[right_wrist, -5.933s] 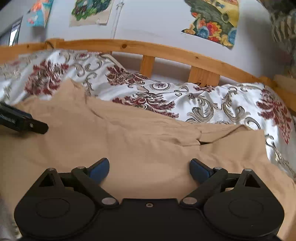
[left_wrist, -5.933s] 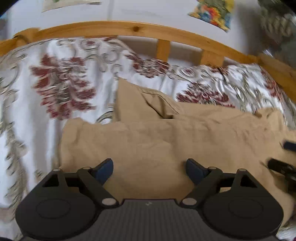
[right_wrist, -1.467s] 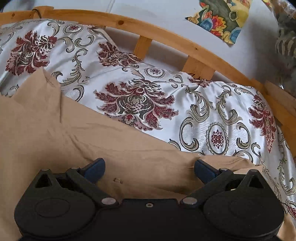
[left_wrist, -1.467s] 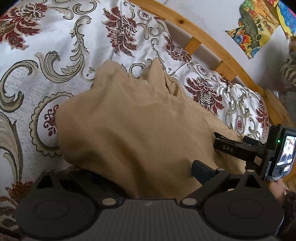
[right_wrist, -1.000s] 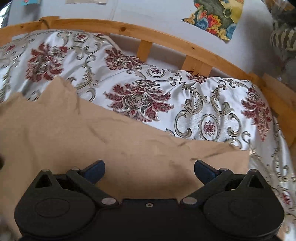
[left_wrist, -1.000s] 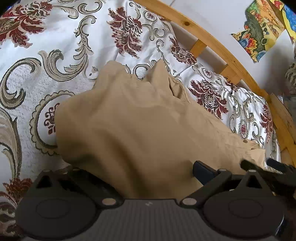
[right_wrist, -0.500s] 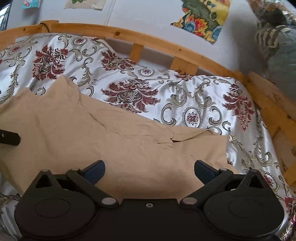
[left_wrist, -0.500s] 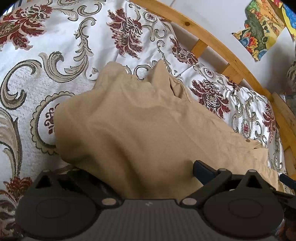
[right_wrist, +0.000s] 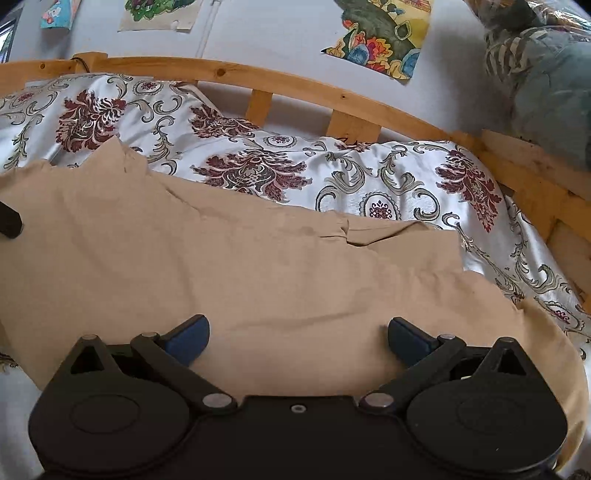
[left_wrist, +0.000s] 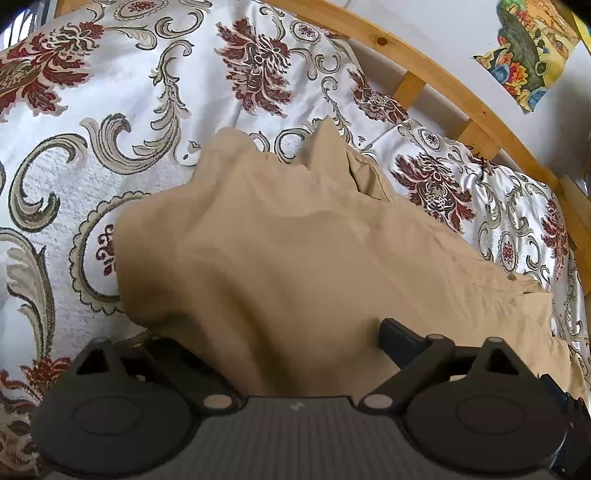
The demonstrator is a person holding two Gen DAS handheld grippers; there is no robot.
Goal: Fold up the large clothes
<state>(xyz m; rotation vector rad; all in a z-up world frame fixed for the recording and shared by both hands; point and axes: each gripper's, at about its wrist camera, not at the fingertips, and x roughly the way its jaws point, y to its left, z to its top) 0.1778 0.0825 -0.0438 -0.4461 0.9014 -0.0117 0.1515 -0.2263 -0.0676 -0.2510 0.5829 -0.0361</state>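
Note:
A large tan garment [left_wrist: 295, 258] lies spread on a floral bedspread [left_wrist: 110, 110]; it also shows in the right wrist view [right_wrist: 221, 266]. My left gripper [left_wrist: 295, 339] is open, with the cloth draped over its left finger so that finger is hidden; the right finger [left_wrist: 399, 338] rests on the cloth. My right gripper [right_wrist: 297, 334] is open and empty just above the near edge of the garment. The tip of the left gripper [right_wrist: 9, 221] shows at the left edge of the right wrist view.
A wooden bed rail [right_wrist: 295, 92] runs along the far side, with a wall and pictures [right_wrist: 380, 33] behind. The bed's wooden end [right_wrist: 535, 177] and a folded quilt [right_wrist: 546, 74] are at right. The bedspread [right_wrist: 369, 177] lies bare beyond the garment.
My right gripper has pulled back and away from the garment's middle, so more of the cloth and bed shows. My left gripper has stayed nearly still, cloth draped on it.

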